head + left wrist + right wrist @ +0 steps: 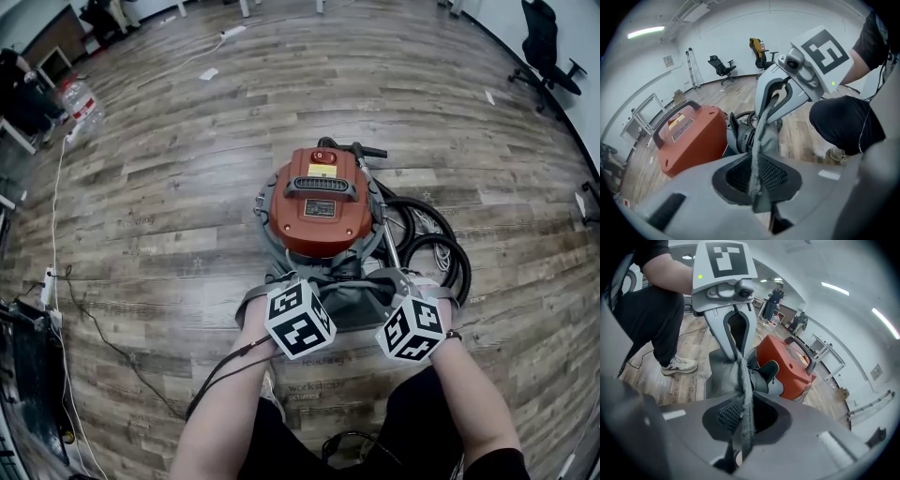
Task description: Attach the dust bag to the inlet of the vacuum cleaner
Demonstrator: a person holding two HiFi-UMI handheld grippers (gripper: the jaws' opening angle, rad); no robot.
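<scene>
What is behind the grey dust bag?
The black inlet and the vacuum cleaner's orange lid show behind the dust bag; the fabric covers the canister's lower front.

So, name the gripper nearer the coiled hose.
Right. The right gripper is below the hose in head view; the left gripper sits farther left, across the dust bag.

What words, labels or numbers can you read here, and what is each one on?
No text reads clearly.
Too small to read: yellow label on the vacuum cleaner.
Blurred: dark plate under its handle.
Too faint to be sure: print on the floor planks.
Only square patterns, no letters: marker cubes.
</scene>
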